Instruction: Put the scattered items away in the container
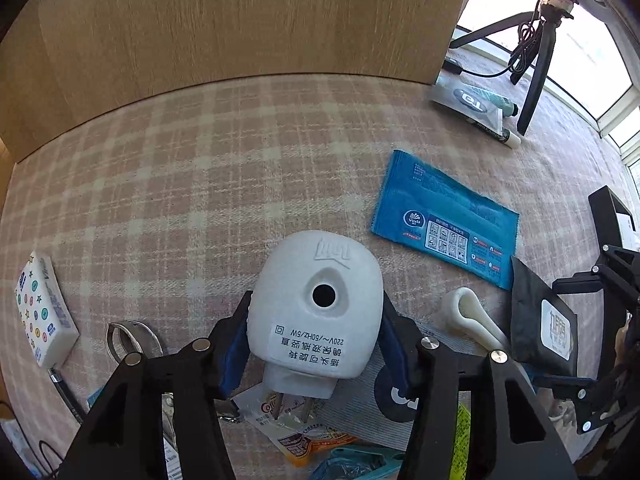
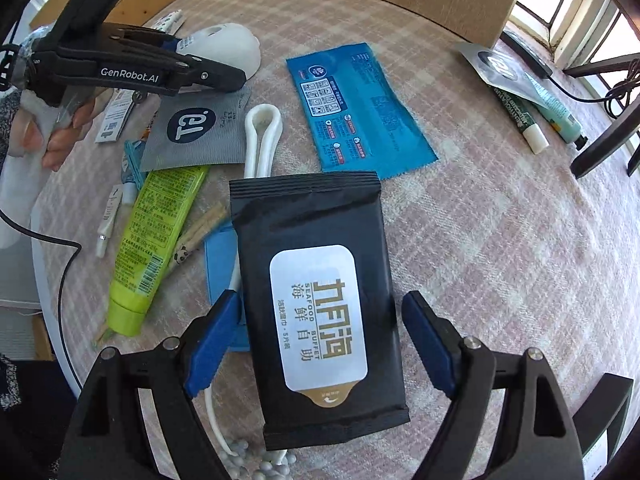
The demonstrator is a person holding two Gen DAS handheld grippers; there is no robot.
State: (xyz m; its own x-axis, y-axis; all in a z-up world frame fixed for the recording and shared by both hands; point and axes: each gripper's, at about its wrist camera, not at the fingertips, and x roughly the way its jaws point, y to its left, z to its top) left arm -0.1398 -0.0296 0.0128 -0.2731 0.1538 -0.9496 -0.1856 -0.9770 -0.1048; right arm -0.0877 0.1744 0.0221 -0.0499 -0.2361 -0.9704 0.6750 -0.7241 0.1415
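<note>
My left gripper [image 1: 316, 332] is shut on a white plug-in device [image 1: 318, 300], prongs pointing toward the camera, held above the plaid cloth; it also shows at upper left in the right wrist view [image 2: 224, 46]. My right gripper [image 2: 316, 320] straddles a black wet-wipes pack [image 2: 316, 304] with both blue pads close beside its edges; the right pad [image 2: 426, 334] shows a small gap. The pack also shows at the right in the left wrist view [image 1: 544, 320]. A blue wipes packet [image 2: 360, 112] lies beyond it. No container is clearly in view.
On the plaid cloth lie a grey sachet [image 2: 196, 132], a white looped clip [image 2: 262, 136], a green tube [image 2: 156, 236], a panda clothespin [image 2: 196, 236], a star-patterned eraser [image 1: 44, 308], tubes near a tripod [image 1: 536, 60]. A wooden panel [image 1: 240, 20] stands behind.
</note>
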